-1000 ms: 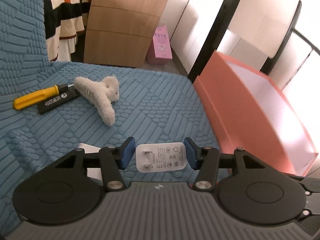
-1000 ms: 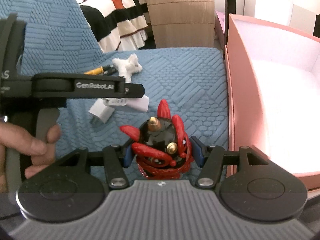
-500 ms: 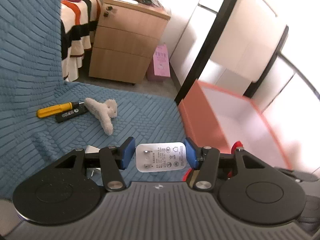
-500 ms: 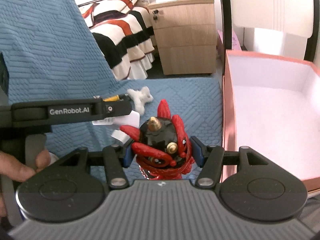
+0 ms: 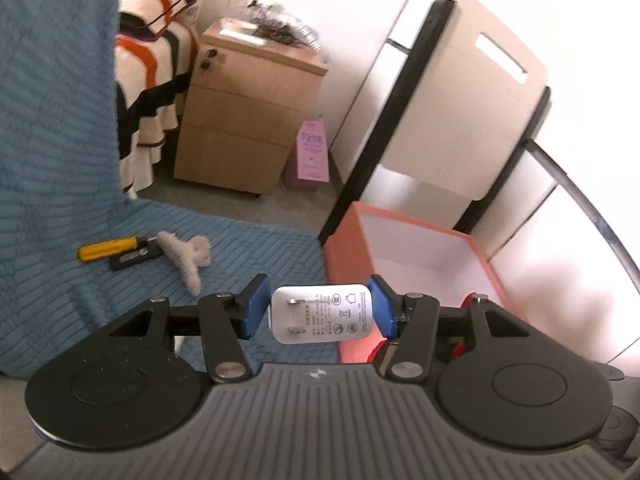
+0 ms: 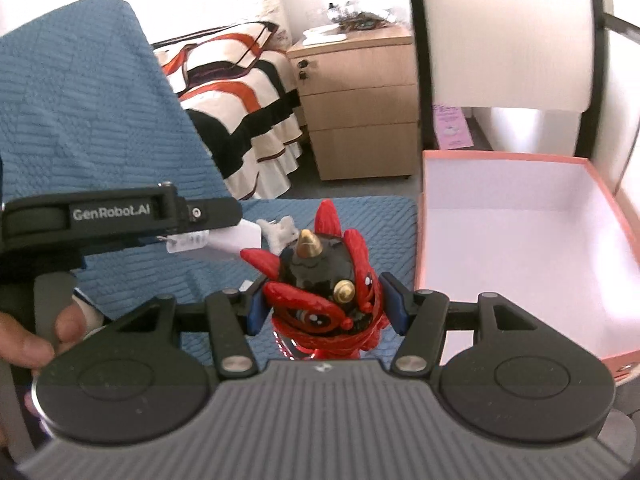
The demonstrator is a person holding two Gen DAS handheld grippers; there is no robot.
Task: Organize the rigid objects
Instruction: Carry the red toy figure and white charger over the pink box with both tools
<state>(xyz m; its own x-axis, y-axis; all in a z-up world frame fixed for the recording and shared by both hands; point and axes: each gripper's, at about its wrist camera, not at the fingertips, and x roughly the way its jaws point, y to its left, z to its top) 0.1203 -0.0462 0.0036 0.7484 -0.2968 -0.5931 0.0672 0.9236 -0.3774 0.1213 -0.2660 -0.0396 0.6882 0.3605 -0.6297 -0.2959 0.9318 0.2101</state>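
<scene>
— Holding anything, those two tools?

— Yes. The left gripper (image 5: 320, 312) is clamped on a white charger (image 5: 324, 314), prongs showing, up in the air above the blue quilted cover (image 5: 248, 248), close to the cover's edge by the pink box (image 5: 348, 256). The right gripper (image 6: 324, 308) is clamped on a red horned figurine (image 6: 320, 288), just beside that box.

— What's lying on the cover?

— A fluffy hair claw (image 5: 186, 254), a yellow screwdriver (image 5: 106, 249) and a black bar (image 5: 136, 258), together near its far edge.
</scene>
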